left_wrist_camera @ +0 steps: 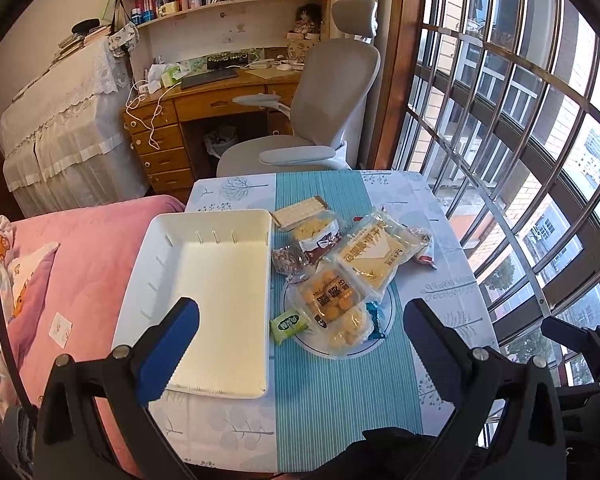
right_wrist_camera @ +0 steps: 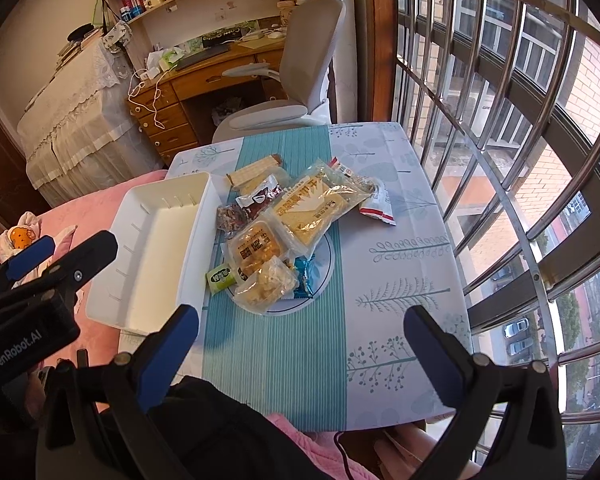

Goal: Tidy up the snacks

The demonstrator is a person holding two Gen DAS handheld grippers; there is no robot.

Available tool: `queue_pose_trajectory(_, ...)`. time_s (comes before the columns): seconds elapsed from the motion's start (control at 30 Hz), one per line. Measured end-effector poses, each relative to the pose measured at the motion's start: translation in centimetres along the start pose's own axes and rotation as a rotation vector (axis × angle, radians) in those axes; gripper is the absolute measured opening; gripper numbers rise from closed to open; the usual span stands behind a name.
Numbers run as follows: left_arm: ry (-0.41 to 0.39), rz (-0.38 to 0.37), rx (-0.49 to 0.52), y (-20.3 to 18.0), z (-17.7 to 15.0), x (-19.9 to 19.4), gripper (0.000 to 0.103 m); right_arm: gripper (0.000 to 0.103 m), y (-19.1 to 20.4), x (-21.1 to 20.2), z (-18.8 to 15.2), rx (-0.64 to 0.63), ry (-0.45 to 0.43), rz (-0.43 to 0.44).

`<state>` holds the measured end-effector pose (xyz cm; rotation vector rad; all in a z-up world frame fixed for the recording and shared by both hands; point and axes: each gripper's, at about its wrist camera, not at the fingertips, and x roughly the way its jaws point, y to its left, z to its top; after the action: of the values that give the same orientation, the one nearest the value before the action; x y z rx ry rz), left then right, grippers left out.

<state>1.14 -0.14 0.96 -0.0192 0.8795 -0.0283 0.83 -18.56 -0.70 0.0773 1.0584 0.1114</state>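
A pile of snack packets (left_wrist_camera: pixel 340 268) lies on a small table with a teal striped cloth (left_wrist_camera: pixel 340 392), partly on a white plate (left_wrist_camera: pixel 384 340). It includes a yellow cracker bag (left_wrist_camera: pixel 376 256), a tray of orange puffs (left_wrist_camera: pixel 328 296) and a small green packet (left_wrist_camera: pixel 286 326). An empty white bin (left_wrist_camera: pixel 212 300) stands left of the pile. My left gripper (left_wrist_camera: pixel 300 344) is open and empty, above the table's near side. My right gripper (right_wrist_camera: pixel 300 344) is open and empty, nearer the front edge. The pile (right_wrist_camera: pixel 284 224) and bin (right_wrist_camera: pixel 156 248) show in the right wrist view too.
A pink bed (left_wrist_camera: pixel 80 264) lies left of the table. A grey office chair (left_wrist_camera: pixel 320 112) and wooden desk (left_wrist_camera: pixel 204 100) stand behind it. A barred window (left_wrist_camera: pixel 520 140) runs along the right. A red-white packet (right_wrist_camera: pixel 378 206) lies right of the pile.
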Motion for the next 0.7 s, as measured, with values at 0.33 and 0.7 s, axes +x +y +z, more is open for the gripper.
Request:
queue_pose_trajectory(0.33,-0.003,-0.058,0.029,1.1,0.9,0.4,0.102,0.103,0.5,-0.6,1.1,0.023,-0.044,-0.036)
queue_pose_trajectory(0.7,0.045,-0.100,0.098,2.3,2.1,2.0,0.102,0.103,-0.3,-0.3,1.3,0.166,-0.066,-0.115)
